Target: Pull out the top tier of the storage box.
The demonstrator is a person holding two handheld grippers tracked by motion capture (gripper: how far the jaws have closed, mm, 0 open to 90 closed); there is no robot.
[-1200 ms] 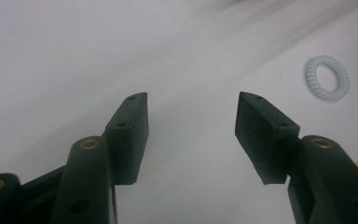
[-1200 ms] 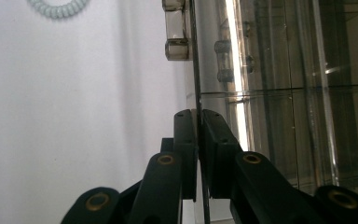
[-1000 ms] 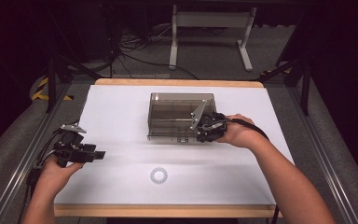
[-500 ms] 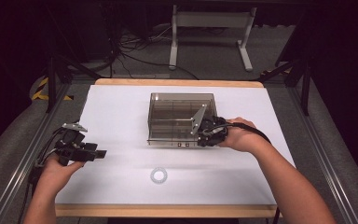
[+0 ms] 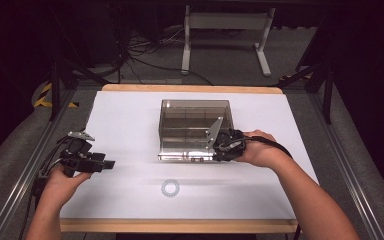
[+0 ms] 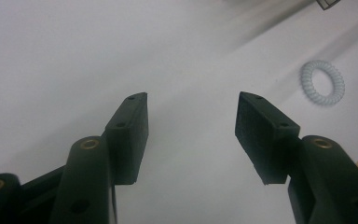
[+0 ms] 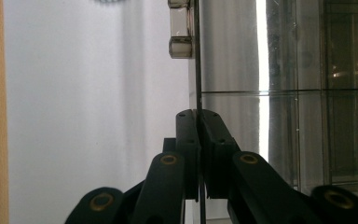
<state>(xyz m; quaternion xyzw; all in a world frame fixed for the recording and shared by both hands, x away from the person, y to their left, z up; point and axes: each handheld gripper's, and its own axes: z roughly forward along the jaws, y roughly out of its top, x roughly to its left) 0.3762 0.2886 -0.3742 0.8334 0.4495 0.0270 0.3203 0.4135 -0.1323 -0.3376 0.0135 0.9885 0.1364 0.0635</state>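
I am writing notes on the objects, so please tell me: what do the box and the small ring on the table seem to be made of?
The box looks like smoke-tinted clear plastic, probably acrylic: glossy, with dividers visible through its walls. The right claw is shut on its thin front wall. The ring looks like pale, translucent coiled plastic, perhaps a spiral hair tie; its ribbed turns show in the left gripper view.

The surface (image 5: 130, 115) is covered with a white sheet; a wooden edge (image 5: 180, 88) shows along its far side and again along its near side. Metal rails (image 5: 25, 170) run along both flanks. Beyond the surface, on grey floor (image 5: 230, 70), stands a white metal frame (image 5: 225, 20). Black cables (image 5: 145, 55) lie loose to its left. Yellow-and-black hazard tape (image 5: 45, 95) marks the floor at far left.
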